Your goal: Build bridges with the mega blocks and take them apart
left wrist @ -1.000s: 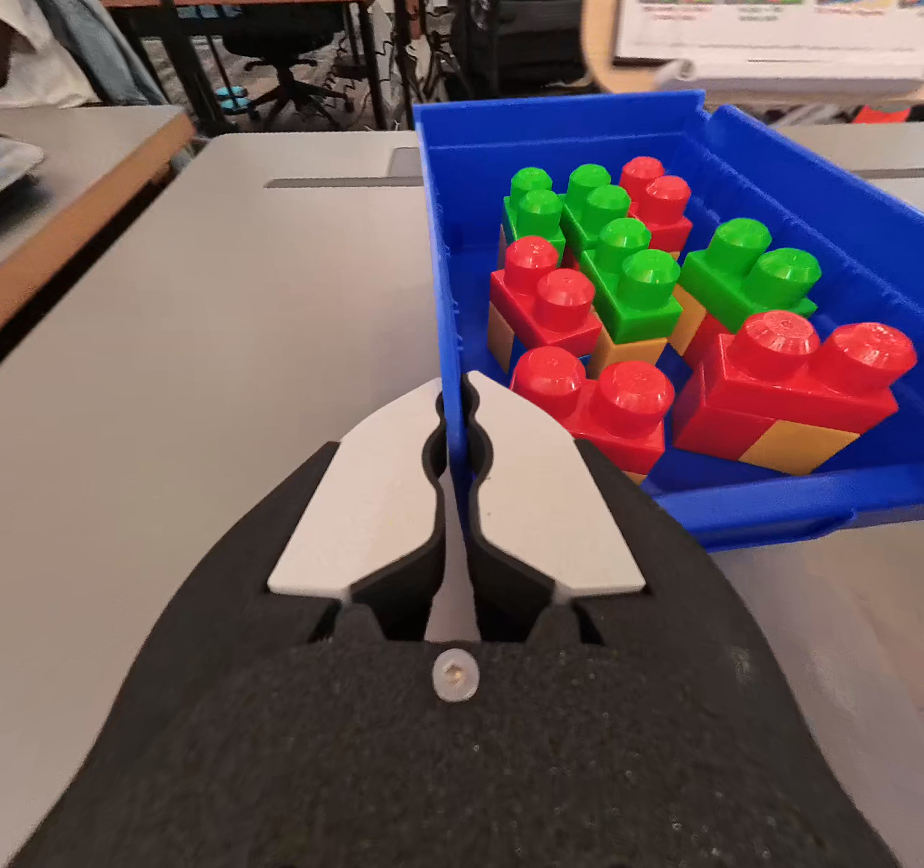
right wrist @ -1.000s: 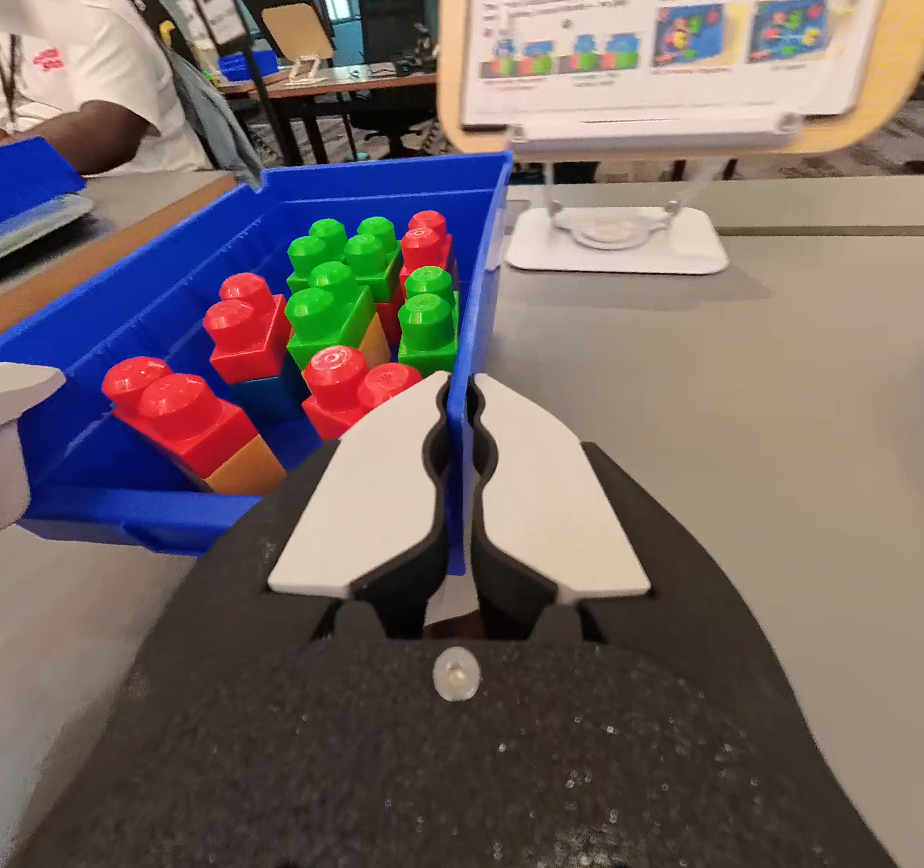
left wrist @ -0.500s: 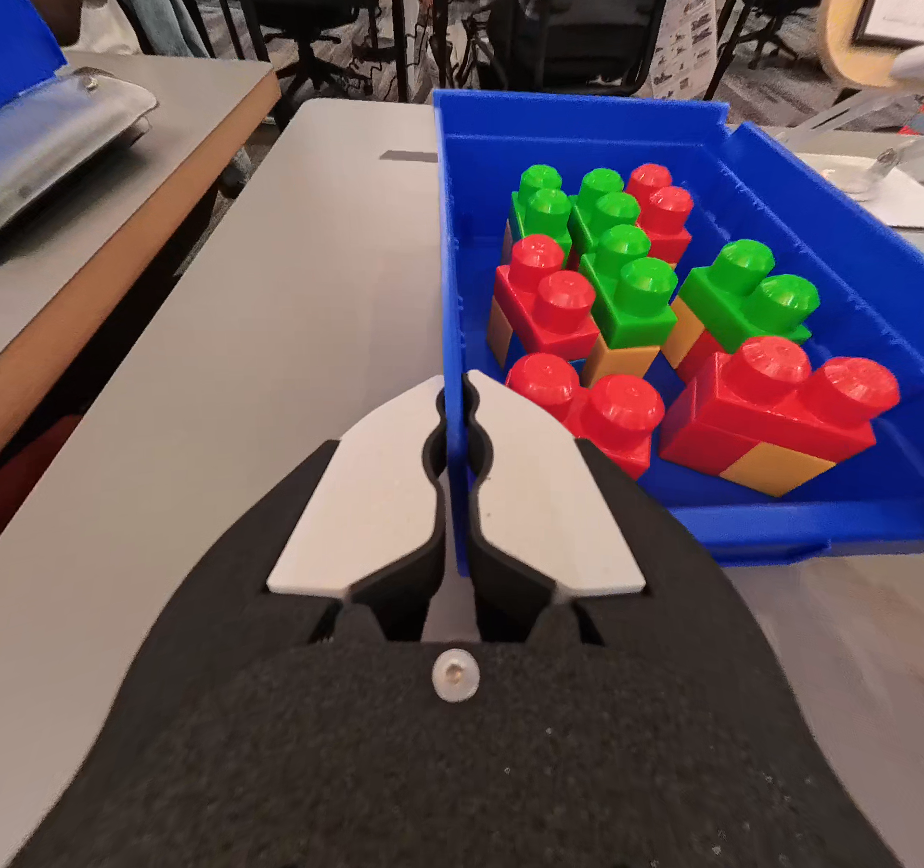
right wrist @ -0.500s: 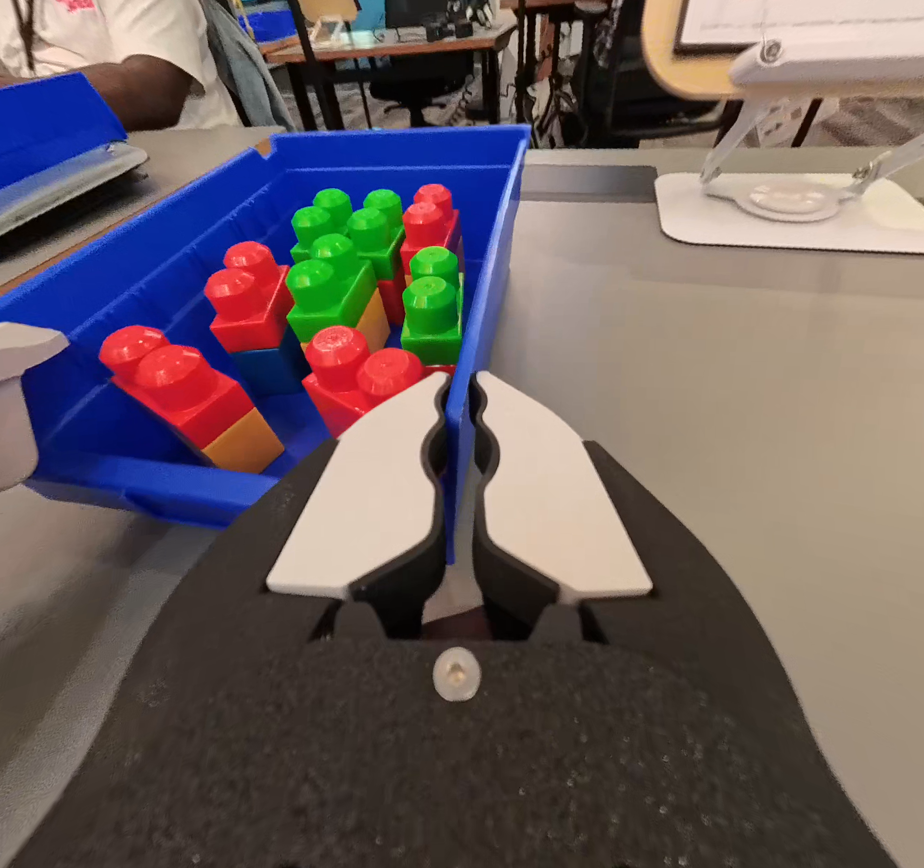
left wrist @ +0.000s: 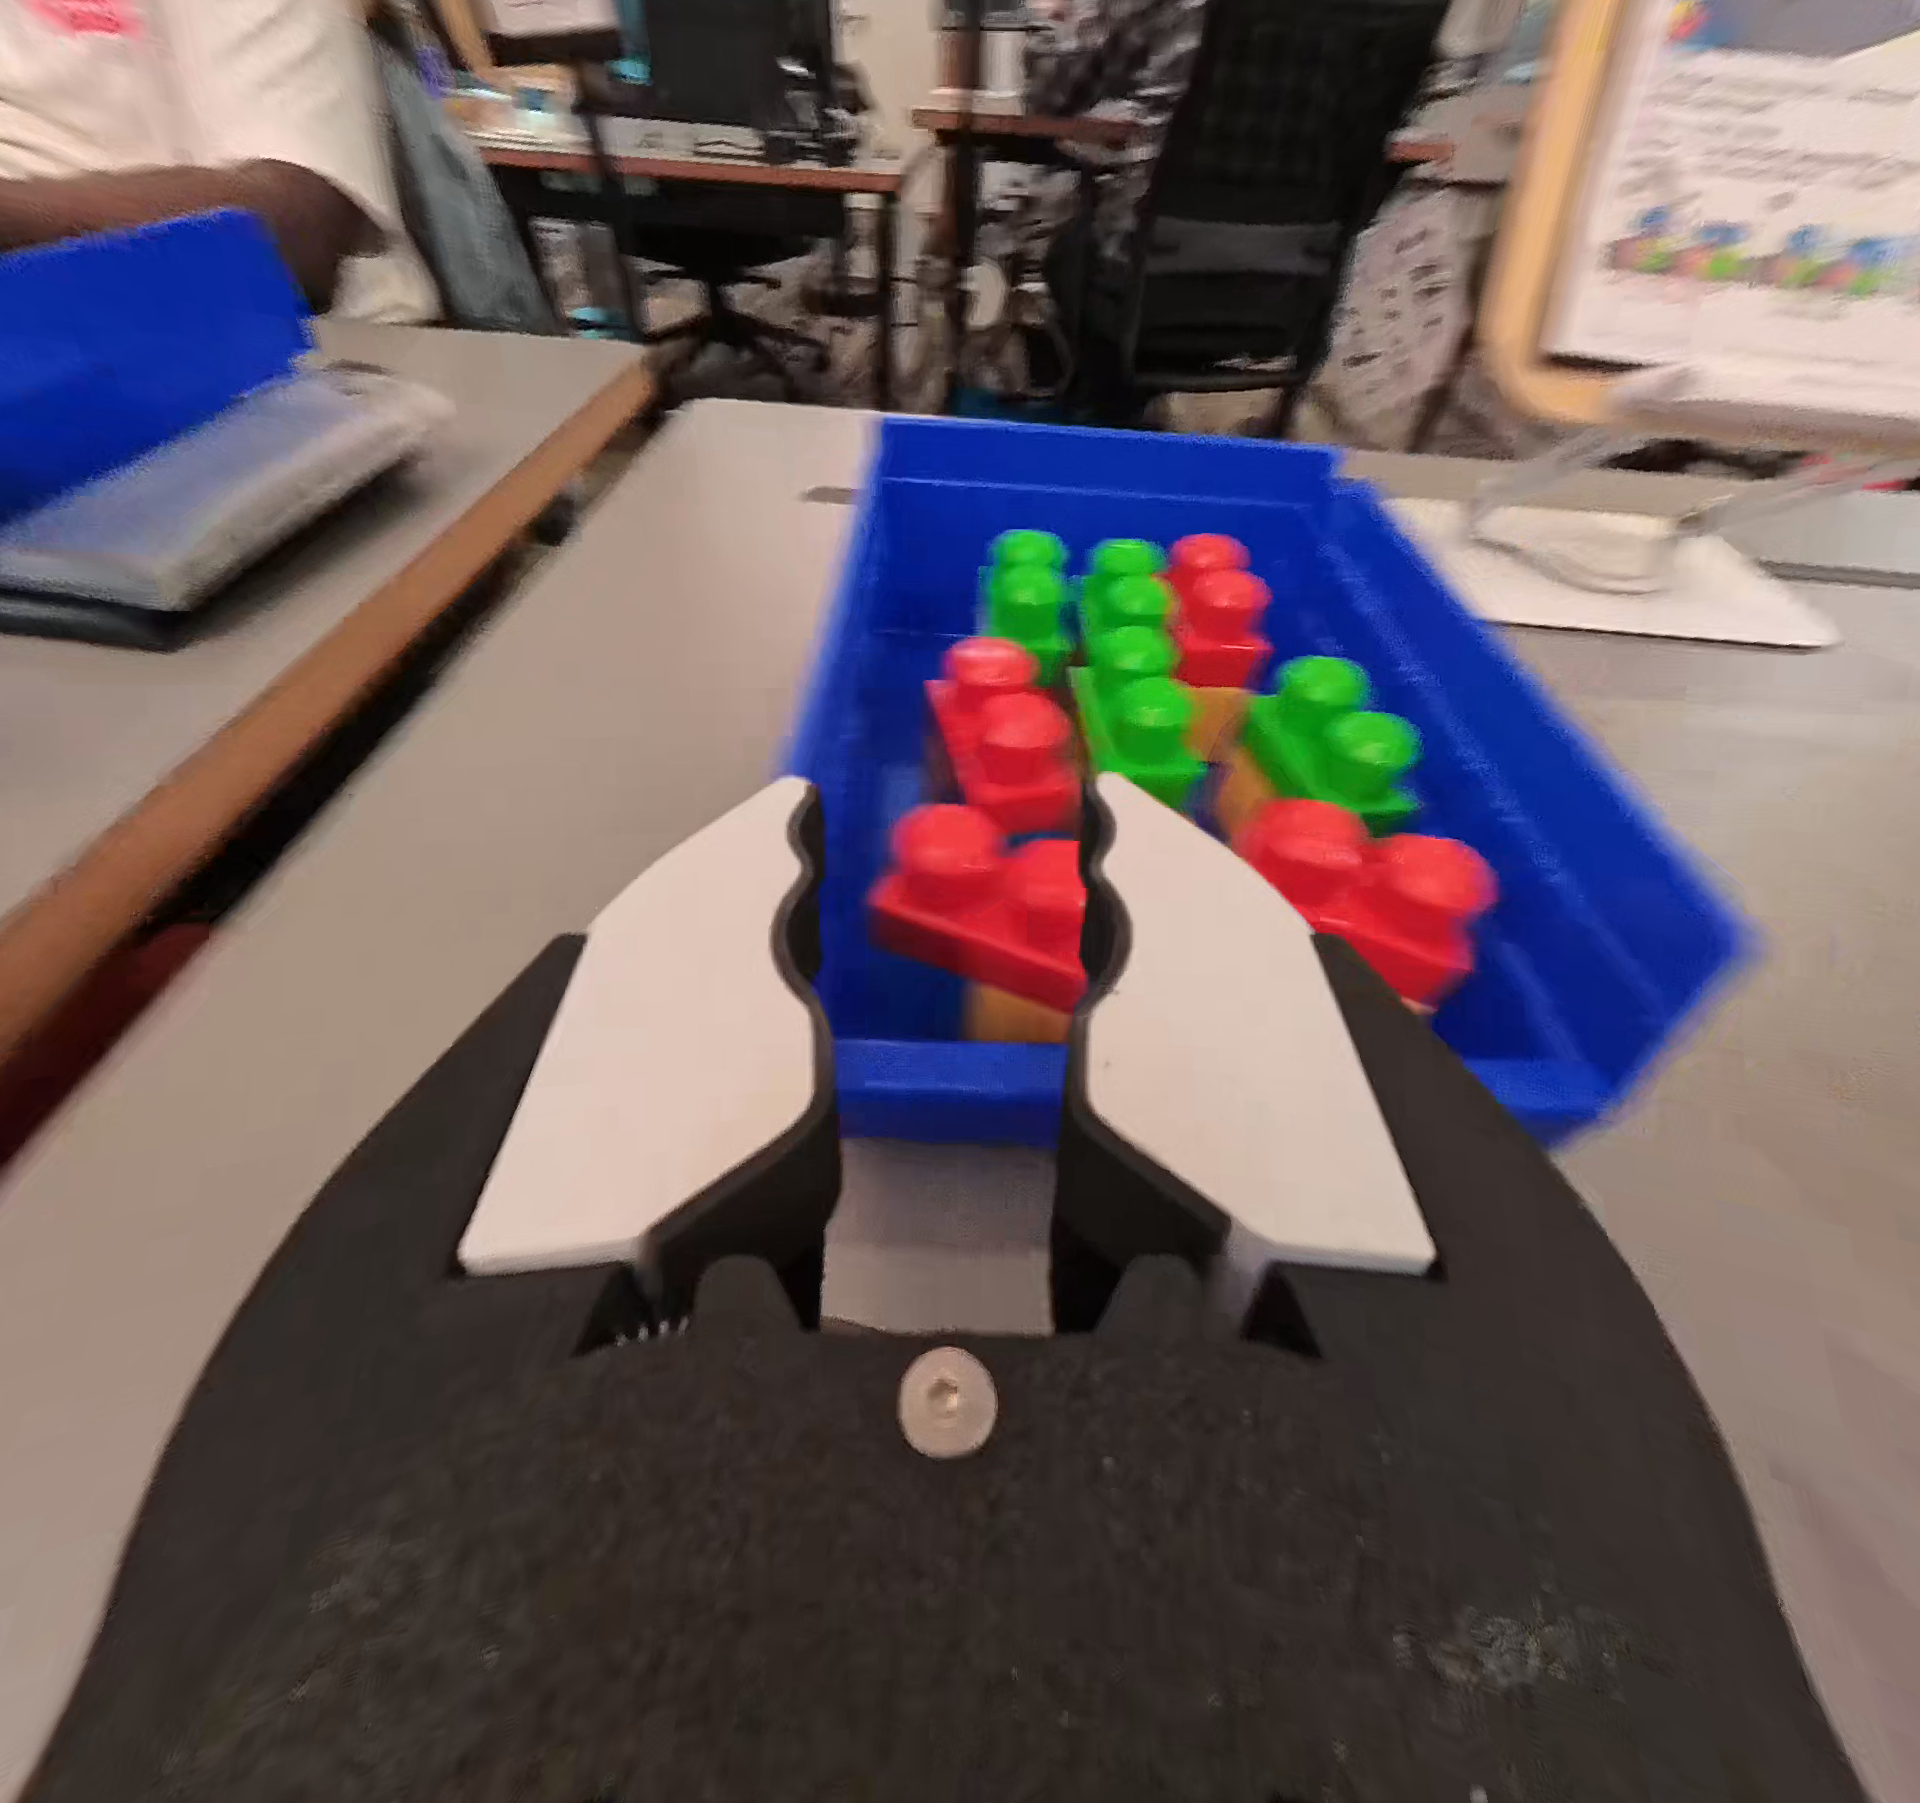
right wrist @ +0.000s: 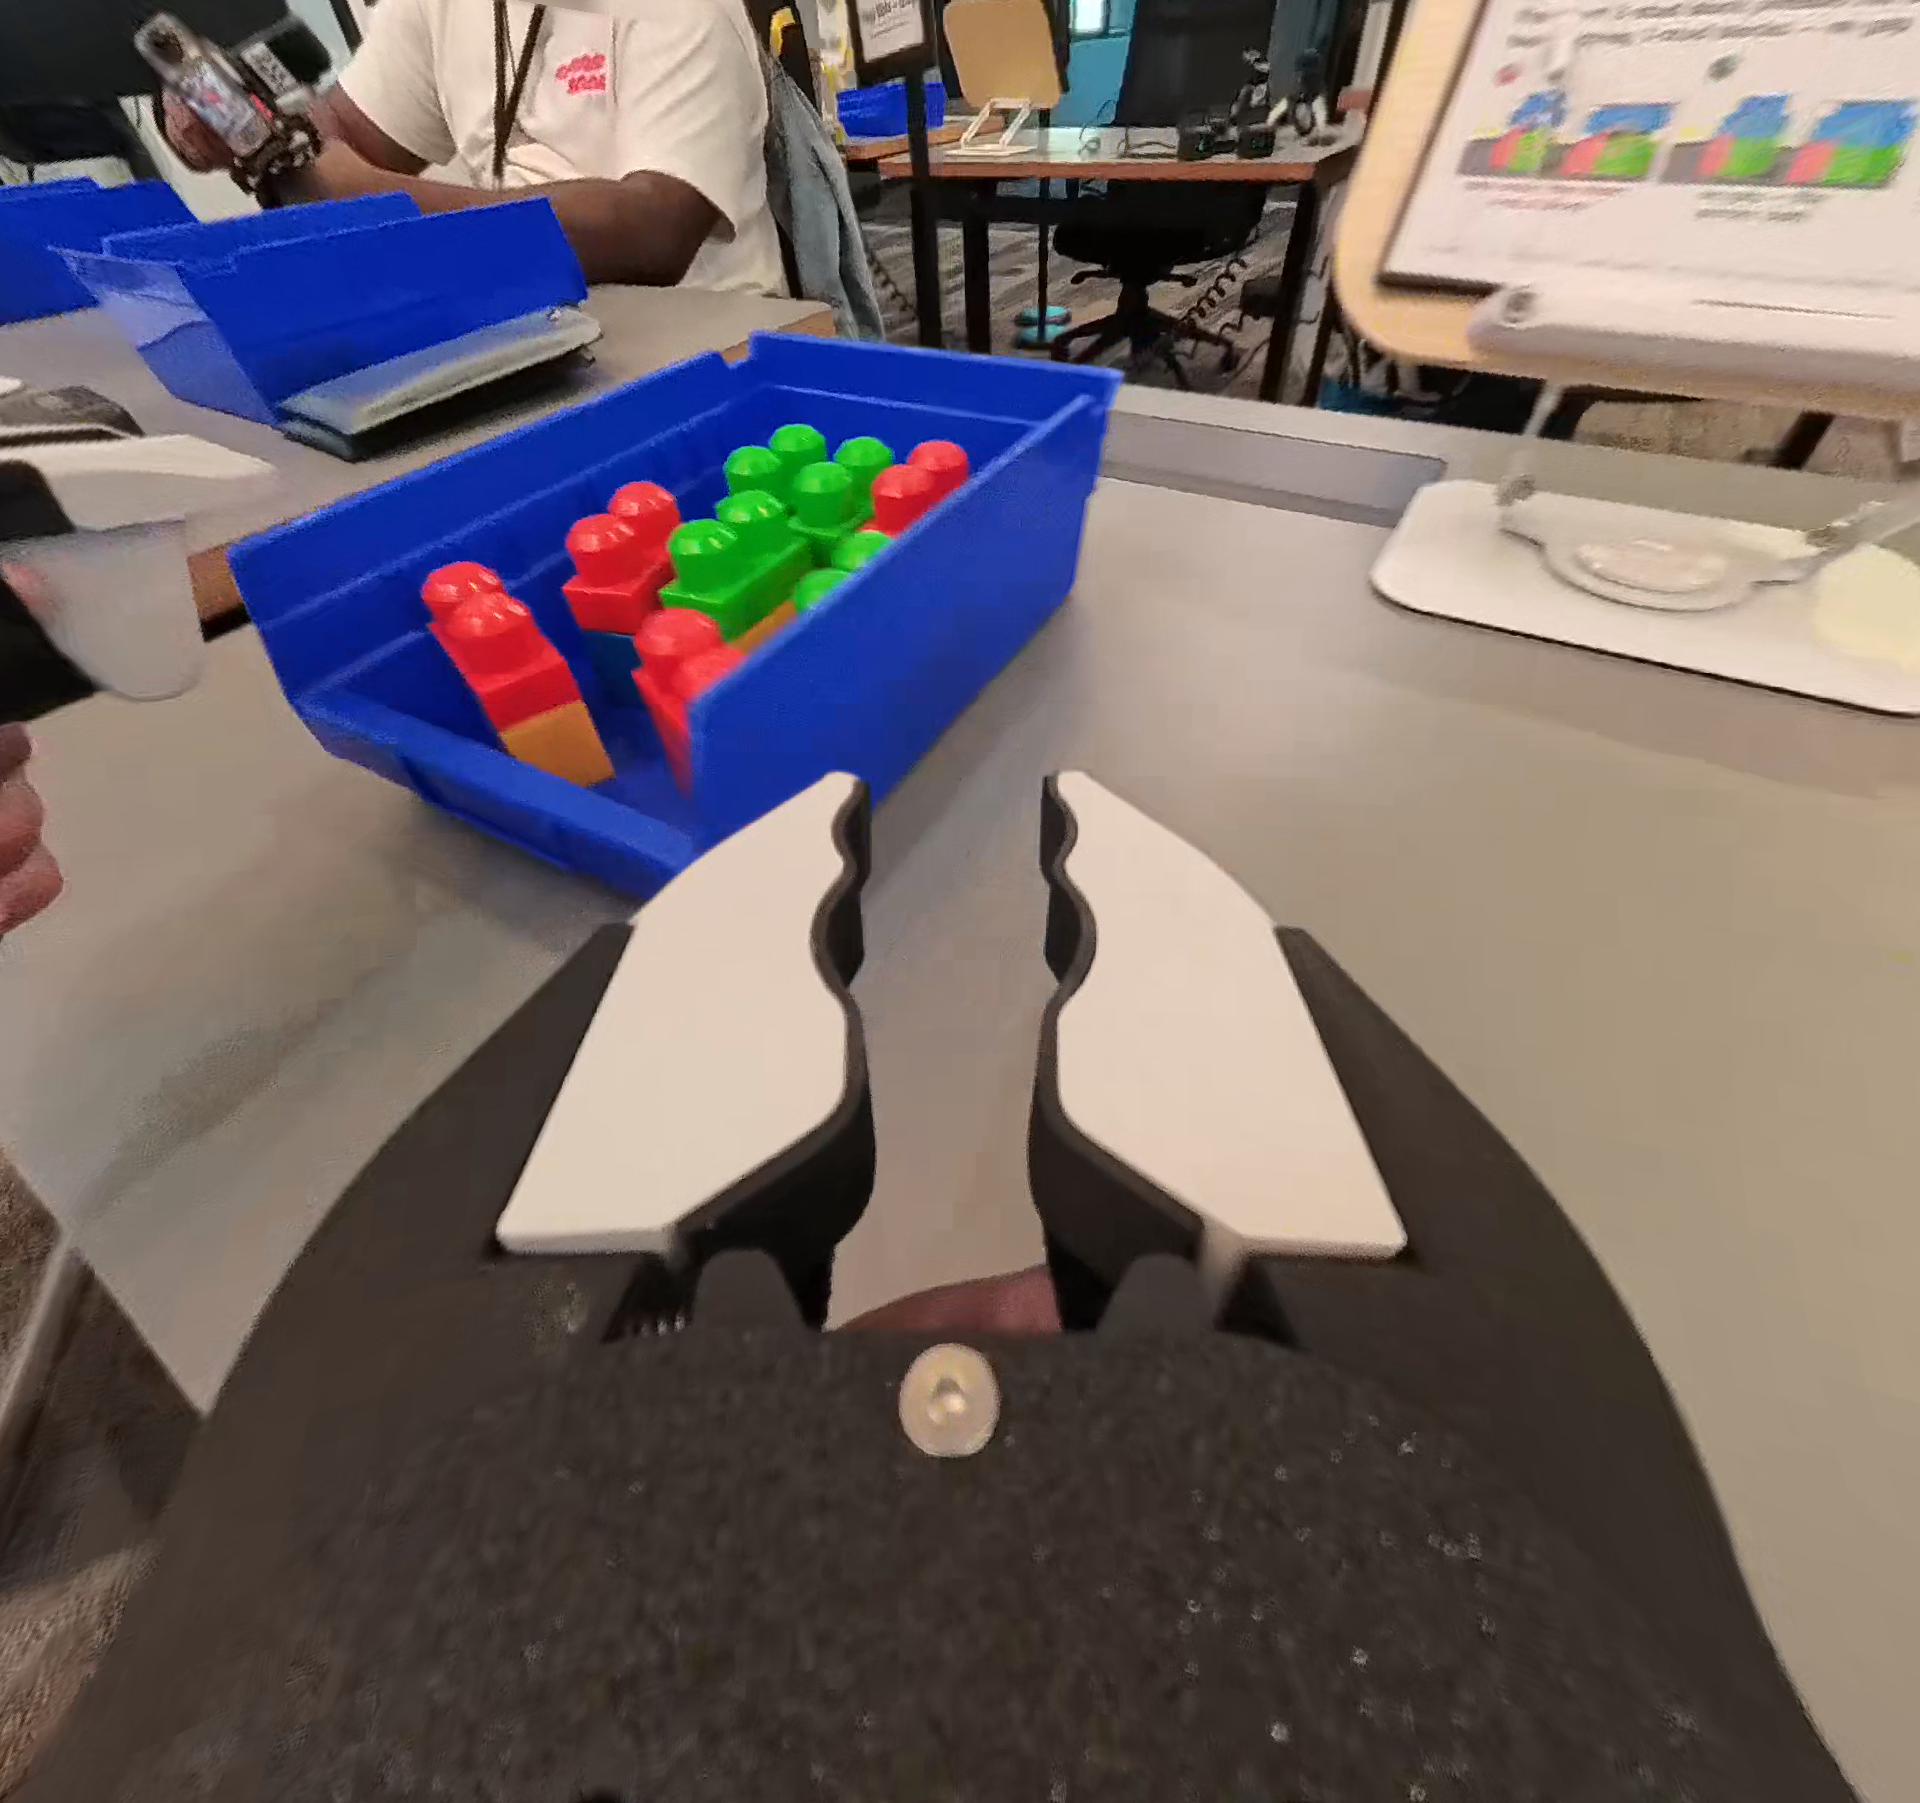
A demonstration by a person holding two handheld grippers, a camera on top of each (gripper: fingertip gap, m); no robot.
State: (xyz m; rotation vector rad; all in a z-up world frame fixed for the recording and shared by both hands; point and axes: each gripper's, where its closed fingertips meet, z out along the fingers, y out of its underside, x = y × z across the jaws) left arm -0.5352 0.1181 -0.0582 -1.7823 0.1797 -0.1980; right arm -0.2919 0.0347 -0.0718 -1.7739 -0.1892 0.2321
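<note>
A blue bin (left wrist: 852, 745) stands on the grey table and holds several red, green and orange mega blocks stacked in small pairs, such as a red block (left wrist: 977, 906) at its near end. My left gripper (left wrist: 948, 823) is open and empty, just in front of the bin's near wall. The bin also shows in the right wrist view (right wrist: 883, 673), with the blocks (right wrist: 748, 558) inside. My right gripper (right wrist: 951, 808) is open and empty, over bare table to the right of the bin. The left gripper's fingertip (right wrist: 125, 527) shows at the left edge.
An instruction sheet on a stand (right wrist: 1662, 112) with a white base (right wrist: 1621, 590) is at the back right. Another table to the left carries blue bins (right wrist: 343, 299). A person in a white shirt (right wrist: 582, 122) sits there. Chairs and desks stand behind.
Both grippers let go of the bin's side walls and opened. Both drew back from it, the right one farther and to the right. The bin now rests on the table.
</note>
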